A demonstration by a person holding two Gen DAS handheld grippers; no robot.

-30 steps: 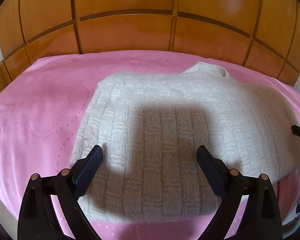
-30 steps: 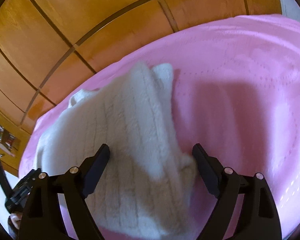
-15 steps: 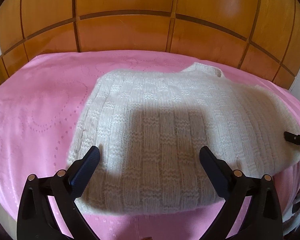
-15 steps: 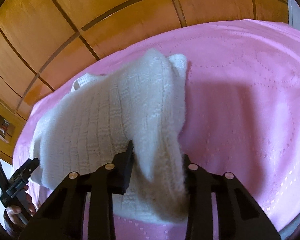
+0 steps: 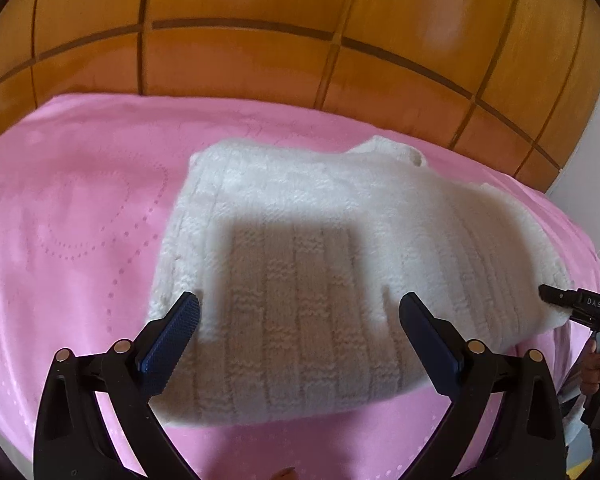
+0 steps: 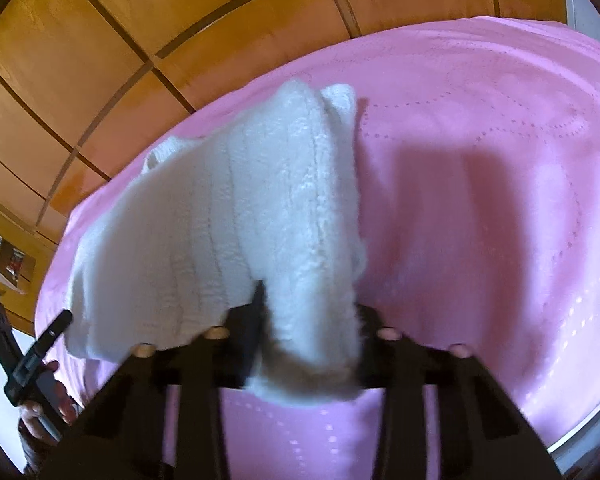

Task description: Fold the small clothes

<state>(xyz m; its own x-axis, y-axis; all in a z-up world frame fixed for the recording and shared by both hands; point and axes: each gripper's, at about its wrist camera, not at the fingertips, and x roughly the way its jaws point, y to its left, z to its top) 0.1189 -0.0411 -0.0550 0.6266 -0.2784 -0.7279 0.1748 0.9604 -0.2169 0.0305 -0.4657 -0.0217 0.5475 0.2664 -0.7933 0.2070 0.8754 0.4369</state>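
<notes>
A white knitted sweater (image 5: 320, 264) lies on a pink bedspread (image 5: 68, 240). My left gripper (image 5: 300, 328) is open and empty, its fingers spread just above the sweater's near hem. My right gripper (image 6: 308, 316) is shut on the sweater's right edge (image 6: 312, 272), which is bunched between the jaws and lifted off the bedspread (image 6: 480, 220). The right gripper also shows at the right edge of the left wrist view (image 5: 556, 300), touching the sweater's side. The left gripper appears at the lower left of the right wrist view (image 6: 40, 348).
A wooden panelled headboard (image 5: 300, 32) rises behind the bed. The pink bedspread extends left of the sweater in the left wrist view and right of it in the right wrist view. A wall switch plate (image 6: 4, 256) sits at the far left.
My right gripper closed on the sweater's right edge and lifted it. My left gripper stayed open, shifting slightly over the hem.
</notes>
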